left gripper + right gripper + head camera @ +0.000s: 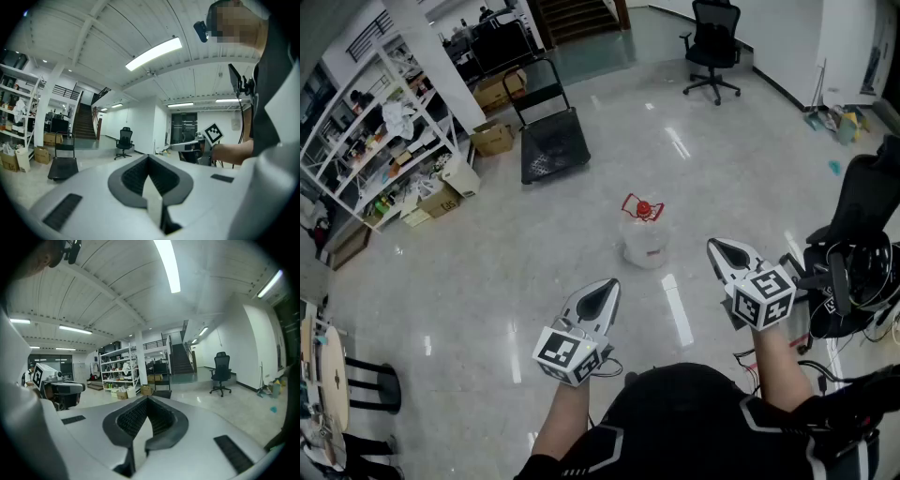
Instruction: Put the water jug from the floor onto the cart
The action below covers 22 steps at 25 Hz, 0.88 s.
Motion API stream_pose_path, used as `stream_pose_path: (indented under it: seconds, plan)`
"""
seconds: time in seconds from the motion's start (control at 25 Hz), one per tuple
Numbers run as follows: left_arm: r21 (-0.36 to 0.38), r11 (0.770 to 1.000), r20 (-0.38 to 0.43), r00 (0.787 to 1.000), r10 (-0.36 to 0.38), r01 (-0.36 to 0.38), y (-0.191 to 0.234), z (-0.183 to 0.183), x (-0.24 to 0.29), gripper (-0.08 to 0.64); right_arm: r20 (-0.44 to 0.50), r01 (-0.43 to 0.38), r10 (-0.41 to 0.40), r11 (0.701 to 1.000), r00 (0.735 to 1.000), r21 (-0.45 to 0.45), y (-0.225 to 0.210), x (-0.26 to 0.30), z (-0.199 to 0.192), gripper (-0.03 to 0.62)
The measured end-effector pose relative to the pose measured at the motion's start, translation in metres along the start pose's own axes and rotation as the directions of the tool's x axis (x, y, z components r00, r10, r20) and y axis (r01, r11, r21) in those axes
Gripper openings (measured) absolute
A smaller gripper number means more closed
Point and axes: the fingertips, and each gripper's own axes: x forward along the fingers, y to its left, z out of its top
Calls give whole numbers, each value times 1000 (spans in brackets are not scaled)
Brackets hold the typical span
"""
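Jaws together and empty: left hand-held gripper [606, 287] and right hand-held gripper [718, 247]. The translucent, red-handled plastic water jug [645, 242] stands ahead, between them; reaching in unopened would likely topple it.

A white shelf rack [380, 122] fills the upper left, with cardboard boxes [492, 139] on the glossy floor [722, 169] beside it. Stairs [572, 17] rise at top centre. An office chair [712, 52] stands upper right; another chair [862, 234] sits at the right edge.

Shelf items [392, 120] too small, rt chair [863, 202] cropped
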Motion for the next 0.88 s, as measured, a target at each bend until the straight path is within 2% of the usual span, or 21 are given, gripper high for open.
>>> stream_pose_path:
  seconds: [0.2, 0.64, 0.88]
  plan:
    - [-3, 1000, 2, 1000, 7, -7, 7, -10, -9, -9, 4, 2, -2, 1000, 1000, -12, 8, 2, 4, 2]
    - [-9, 1000, 12, 1000, -28, 29, 27, -10, -27, -9, 6, 41, -41, 998, 999, -46, 32, 8, 12, 2]
    - [-29, 998, 21, 998, -60, 60, 42, -21, -41, -9, 19, 92, -92, 996, 996, 1, 43, 18, 9, 2]
